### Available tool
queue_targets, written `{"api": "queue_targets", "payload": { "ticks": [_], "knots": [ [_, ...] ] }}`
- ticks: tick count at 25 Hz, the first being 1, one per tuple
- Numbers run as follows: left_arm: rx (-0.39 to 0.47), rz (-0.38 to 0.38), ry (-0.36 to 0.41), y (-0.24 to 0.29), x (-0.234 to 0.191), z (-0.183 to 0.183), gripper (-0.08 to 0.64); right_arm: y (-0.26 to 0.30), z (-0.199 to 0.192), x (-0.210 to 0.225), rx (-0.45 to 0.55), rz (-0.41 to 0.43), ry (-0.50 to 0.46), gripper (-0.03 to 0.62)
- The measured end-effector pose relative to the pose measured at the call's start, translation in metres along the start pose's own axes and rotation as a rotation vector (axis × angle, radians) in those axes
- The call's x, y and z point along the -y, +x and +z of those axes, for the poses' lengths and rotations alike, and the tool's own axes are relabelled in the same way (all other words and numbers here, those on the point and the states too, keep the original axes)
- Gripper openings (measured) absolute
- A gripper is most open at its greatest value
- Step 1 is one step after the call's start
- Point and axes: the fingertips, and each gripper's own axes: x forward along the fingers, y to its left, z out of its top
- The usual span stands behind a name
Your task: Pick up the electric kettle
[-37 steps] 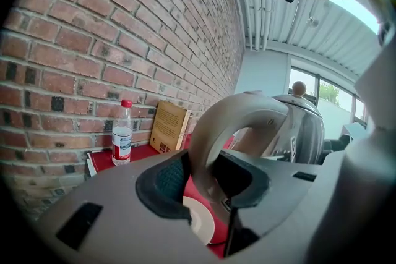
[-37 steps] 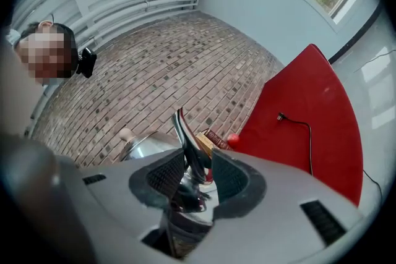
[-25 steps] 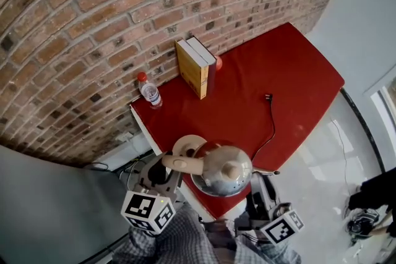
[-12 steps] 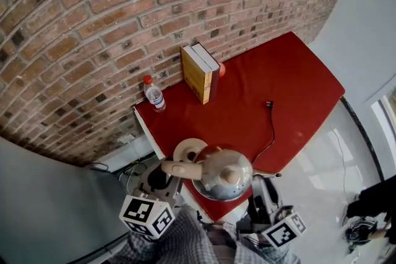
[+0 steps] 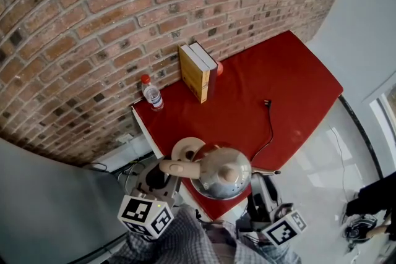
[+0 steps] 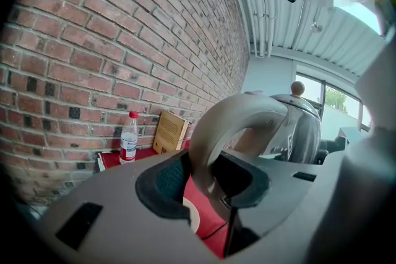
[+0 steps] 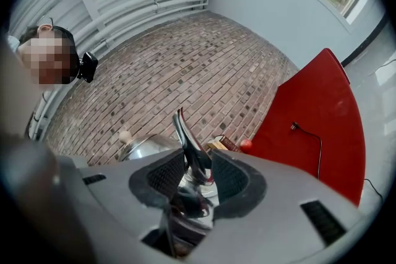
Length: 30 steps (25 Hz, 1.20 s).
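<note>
The steel electric kettle (image 5: 224, 174) hangs over the front edge of the red table (image 5: 291, 80), held from both sides. Its cream handle (image 5: 179, 167) points left, and my left gripper (image 5: 166, 173) is shut on it. In the left gripper view the handle (image 6: 235, 127) arches up between the pads of the left gripper (image 6: 207, 185). My right gripper (image 5: 261, 181) is shut on the thin spout (image 5: 267, 171). In the right gripper view the spout (image 7: 189, 145) stands between the dark pads of the right gripper (image 7: 195, 179). The kettle's round white base (image 5: 184, 148) lies on the table beside it.
A brick wall (image 5: 111, 21) runs behind the table. Two books (image 5: 198, 70) stand against it with a small red ball (image 5: 219, 66) beside them. A water bottle (image 5: 150, 92) is at the back left corner. A black cord with its plug (image 5: 268, 103) trails across the cloth.
</note>
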Motion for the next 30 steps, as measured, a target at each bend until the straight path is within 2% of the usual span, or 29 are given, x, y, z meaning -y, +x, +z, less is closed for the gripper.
{"api": "queue_targets", "payload": {
  "ticks": [30],
  "knots": [
    [-0.020, -0.007, -0.020, -0.0009, -0.0021, -0.0083, 0.126, -0.0014, -0.0051, 0.0022, -0.005, -0.021, 0.003, 0.140]
  ]
}}
